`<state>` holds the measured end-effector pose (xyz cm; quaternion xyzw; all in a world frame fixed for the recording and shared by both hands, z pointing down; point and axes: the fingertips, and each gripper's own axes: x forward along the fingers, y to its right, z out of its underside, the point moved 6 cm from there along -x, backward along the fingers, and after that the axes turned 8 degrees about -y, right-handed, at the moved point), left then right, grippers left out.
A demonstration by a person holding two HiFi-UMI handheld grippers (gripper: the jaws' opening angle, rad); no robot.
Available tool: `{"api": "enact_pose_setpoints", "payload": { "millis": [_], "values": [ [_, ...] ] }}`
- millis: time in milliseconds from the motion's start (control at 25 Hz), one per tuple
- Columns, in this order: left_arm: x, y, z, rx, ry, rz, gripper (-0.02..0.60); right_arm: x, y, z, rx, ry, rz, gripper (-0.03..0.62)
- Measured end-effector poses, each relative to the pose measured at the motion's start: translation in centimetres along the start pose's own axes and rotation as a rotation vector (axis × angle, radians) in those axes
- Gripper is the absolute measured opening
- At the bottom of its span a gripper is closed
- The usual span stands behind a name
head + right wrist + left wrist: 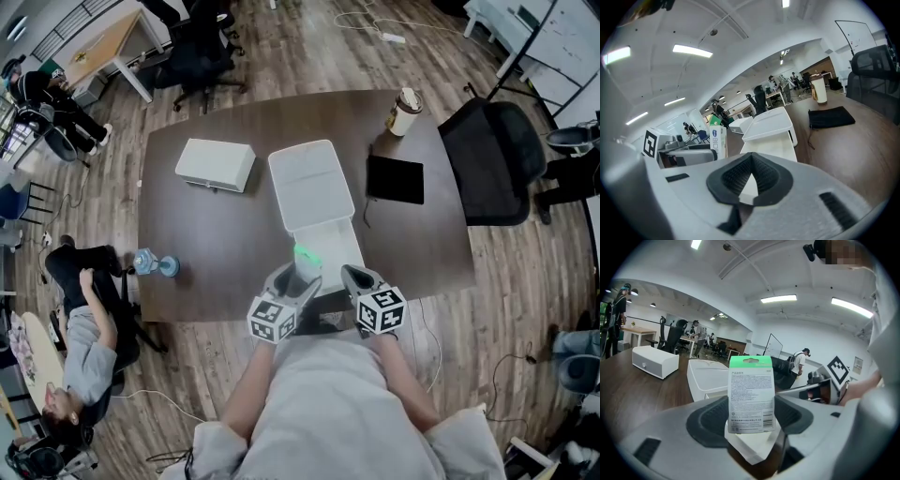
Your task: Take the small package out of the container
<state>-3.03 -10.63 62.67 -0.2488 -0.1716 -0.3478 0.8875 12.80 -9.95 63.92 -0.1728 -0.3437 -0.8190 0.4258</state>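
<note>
The left claw point(752, 420) pinches the small package point(751, 394) upright, raised over the near end of the open white container point(330, 234) (the lift-out looks all but done). The right claw point(750, 180) is pressed together, empty. Next, probably: carry it clear and set it on the bare desk point(216, 234).

A: Is it bright?
B: Yes, long white ceiling lamps point(778, 298) give even light; shadows are soft.
A: And sharpness?
B: Edges bend and darken in corners; the flat white-and-green small package point(751, 394) looks sharp.
</note>
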Motion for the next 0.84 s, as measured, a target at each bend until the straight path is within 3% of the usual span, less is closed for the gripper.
{"api": "enact_pose_setpoints", "payload": {
  "millis": [200,840],
  "values": [
    [-0.24,-0.11,-0.19,-0.027,0.013,0.002,0.295,-0.02,0.05,-0.07,0.001,0.000,-0.008,-0.005],
    [0.26,0.50,-0.38,-0.006,-0.008,0.019,0.295,-0.21,0.04,0.01,-0.001,0.004,-0.013,-0.005]
  ]
}}
